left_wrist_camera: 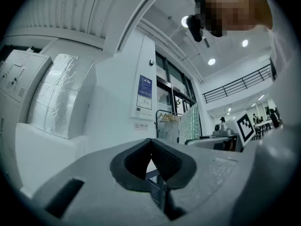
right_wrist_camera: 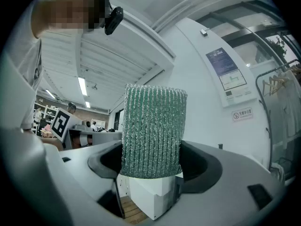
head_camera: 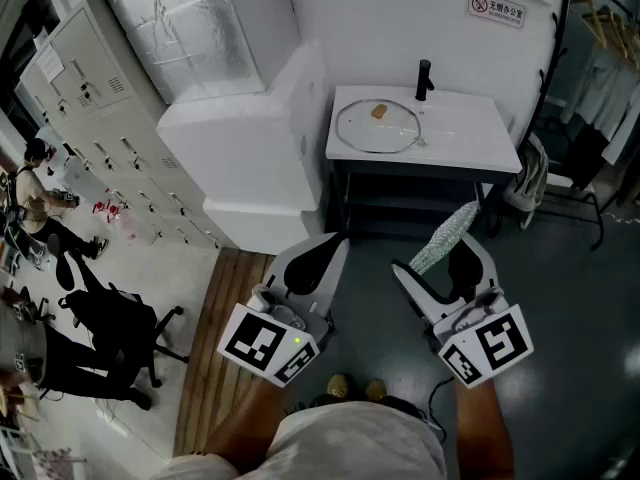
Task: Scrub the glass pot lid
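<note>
A round glass pot lid (head_camera: 376, 128) lies flat on the white sink counter (head_camera: 470, 128) far ahead, a small brown thing on its far part. Both grippers are held low, well short of the counter. My right gripper (head_camera: 437, 255) is shut on a green mesh scrubbing pad (head_camera: 445, 236), which sticks up between the jaws (right_wrist_camera: 153, 131). My left gripper (head_camera: 325, 251) is shut with nothing between its dark pads (left_wrist_camera: 150, 161).
A black faucet (head_camera: 424, 78) stands at the counter's back edge. A large white unit (head_camera: 255, 138) sits left of the sink, lockers (head_camera: 90, 98) farther left. A clothes rack (head_camera: 600, 88) stands at the right. People and a black chair (head_camera: 120, 323) are at the left.
</note>
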Tool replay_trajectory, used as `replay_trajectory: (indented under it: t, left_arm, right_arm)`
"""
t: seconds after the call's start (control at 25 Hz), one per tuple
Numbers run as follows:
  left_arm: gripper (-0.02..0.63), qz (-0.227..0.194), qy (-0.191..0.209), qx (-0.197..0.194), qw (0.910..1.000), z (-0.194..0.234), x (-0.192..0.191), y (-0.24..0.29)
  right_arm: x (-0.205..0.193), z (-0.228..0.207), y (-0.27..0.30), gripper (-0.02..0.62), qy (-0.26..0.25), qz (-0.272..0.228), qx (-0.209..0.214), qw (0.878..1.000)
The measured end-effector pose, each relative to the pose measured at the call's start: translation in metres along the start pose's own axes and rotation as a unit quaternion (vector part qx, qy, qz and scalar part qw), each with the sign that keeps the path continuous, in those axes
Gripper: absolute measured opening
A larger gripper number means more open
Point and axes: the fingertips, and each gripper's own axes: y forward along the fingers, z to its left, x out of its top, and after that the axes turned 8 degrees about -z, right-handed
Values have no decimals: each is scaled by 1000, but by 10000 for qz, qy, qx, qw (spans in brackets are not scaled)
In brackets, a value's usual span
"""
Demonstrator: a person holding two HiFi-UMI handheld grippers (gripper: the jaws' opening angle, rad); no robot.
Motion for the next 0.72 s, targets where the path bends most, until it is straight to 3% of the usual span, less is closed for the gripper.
replay_trajectory:
  t: [0.72]
  left_arm:
    - [15,-47,-127,-21,9999,32,-3,-9]
  right_arm:
    - [-5,10,20,348,187,-11,-118,9998]
